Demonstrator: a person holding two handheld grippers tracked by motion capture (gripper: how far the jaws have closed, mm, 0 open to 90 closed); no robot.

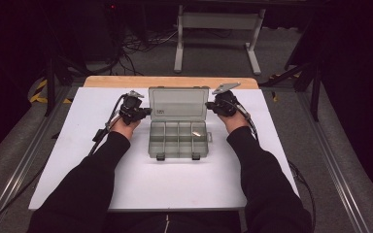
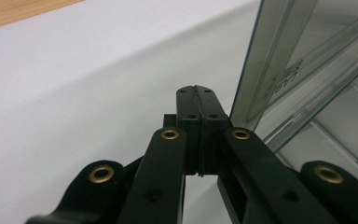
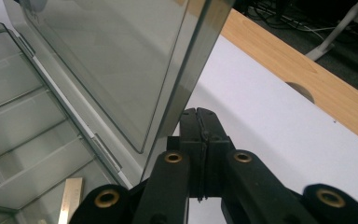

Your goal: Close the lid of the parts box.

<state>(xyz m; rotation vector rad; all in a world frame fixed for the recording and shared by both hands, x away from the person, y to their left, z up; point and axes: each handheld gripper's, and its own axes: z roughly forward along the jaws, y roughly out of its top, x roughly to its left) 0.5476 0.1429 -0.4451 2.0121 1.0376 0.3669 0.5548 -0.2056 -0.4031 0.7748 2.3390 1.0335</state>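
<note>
Standing mid-worktop [image 1: 141, 194]: clear compartment box [image 1: 178, 138], lid [image 1: 178, 102] raised at the far side. Left gripper [image 1: 145, 111] and right gripper [image 1: 209, 105] flanking that lid, jaws pressed fully together, holding nothing. Risk: uneven push from one side, twisting the lid or skidding the light box. Hard to tell whether either tip touches the lid edge. Small brass piece [image 1: 197, 133] in a right compartment, too small to identify.

Your left gripper [image 2: 196, 88] has its two black jaws pressed together with nothing between them. Just beside its tip, on the right, stands the raised transparent grey lid [image 2: 279, 60] of the compartment box. The white table surface [image 2: 84, 93] lies beneath.
</note>
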